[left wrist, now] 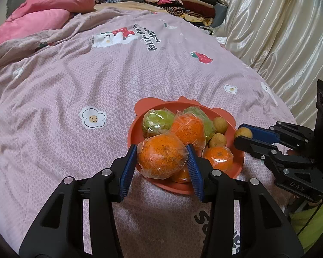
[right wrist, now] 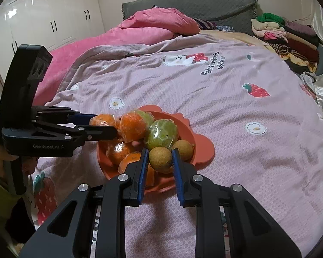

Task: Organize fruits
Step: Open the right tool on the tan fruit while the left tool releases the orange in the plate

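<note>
An orange-red bowl (left wrist: 133,133) with ear-shaped tabs sits on the pink bedspread and holds several plastic-wrapped oranges, two wrapped green fruits (left wrist: 156,121) and small brown round fruits (left wrist: 220,125). My left gripper (left wrist: 162,155) is shut on a large wrapped orange (left wrist: 161,158) over the bowl's near rim. My right gripper (right wrist: 160,158) is shut on a small brown fruit (right wrist: 160,158) over the bowl (right wrist: 202,148); it shows in the left wrist view (left wrist: 243,135) at the bowl's right side. The left gripper shows in the right wrist view (right wrist: 105,126) over the bowl's left side.
The bed is covered by a pink printed bedspread (left wrist: 97,75). A pink duvet (right wrist: 140,30) lies by the grey headboard (right wrist: 189,6). Folded clothes (left wrist: 183,2) are stacked at the far corner. Shiny cream curtains (left wrist: 280,32) hang on the right; white wardrobes (right wrist: 53,19) stand left.
</note>
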`<state>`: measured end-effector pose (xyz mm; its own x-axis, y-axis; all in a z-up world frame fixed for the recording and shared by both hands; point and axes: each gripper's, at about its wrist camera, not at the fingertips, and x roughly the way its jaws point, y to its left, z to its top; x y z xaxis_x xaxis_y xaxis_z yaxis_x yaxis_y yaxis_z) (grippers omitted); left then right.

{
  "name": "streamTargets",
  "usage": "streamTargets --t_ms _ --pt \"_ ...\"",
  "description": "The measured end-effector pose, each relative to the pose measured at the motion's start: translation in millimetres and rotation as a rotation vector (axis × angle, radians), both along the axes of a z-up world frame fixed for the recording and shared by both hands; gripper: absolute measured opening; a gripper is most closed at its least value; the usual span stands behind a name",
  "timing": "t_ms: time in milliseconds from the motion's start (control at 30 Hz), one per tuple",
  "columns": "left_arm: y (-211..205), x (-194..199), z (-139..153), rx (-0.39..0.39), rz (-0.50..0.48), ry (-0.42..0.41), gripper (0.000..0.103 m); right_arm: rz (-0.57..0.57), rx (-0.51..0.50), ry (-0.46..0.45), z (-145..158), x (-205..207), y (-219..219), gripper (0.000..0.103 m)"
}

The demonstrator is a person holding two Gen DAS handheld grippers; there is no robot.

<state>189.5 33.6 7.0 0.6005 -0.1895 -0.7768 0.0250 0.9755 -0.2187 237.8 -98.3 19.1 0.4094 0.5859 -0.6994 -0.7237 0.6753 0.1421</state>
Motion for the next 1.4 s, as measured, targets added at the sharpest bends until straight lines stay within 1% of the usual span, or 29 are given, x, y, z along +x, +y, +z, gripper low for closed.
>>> streamTargets --t_ms 367,467,500,533,600,700,933,1133,1400 --pt "0 0 0 -0.003 0.001 -0.001 0.037 0.005 -0.007 0.02 -7 1 1 0.022" --pt "0 0 0 -0.003 0.0 -0.001 0.037 0.009 -0.006 0.023 -7 0 1 0.024" --pt "0 0 -1 -0.004 0.001 0.0 0.037 0.01 -0.007 0.021 -6 0 1 0.029" --pt "0 0 0 -0.004 0.001 0.0 0.037 0.006 -0.006 0.018 -6 0 0 0.037" --pt "0 0 0 -0.003 0.001 0.0 0.037 0.002 0.001 0.016 -4 -1 -1 0.044" --pt "0 -1 0 -0.002 0.002 0.0 0.039 0.001 0.007 0.009 -2 -2 -2 0.045" --pt "3 -3 4 -0.005 0.01 -0.009 0.045 -0.013 0.017 -0.003 1 -3 -6 0.06" --pt "3 -5 6 -0.005 0.017 -0.013 0.048 -0.025 0.02 -0.009 2 -2 -8 0.068" --pt "3 -6 9 -0.005 0.02 -0.023 0.051 -0.032 0.022 -0.011 2 -2 -10 0.073"
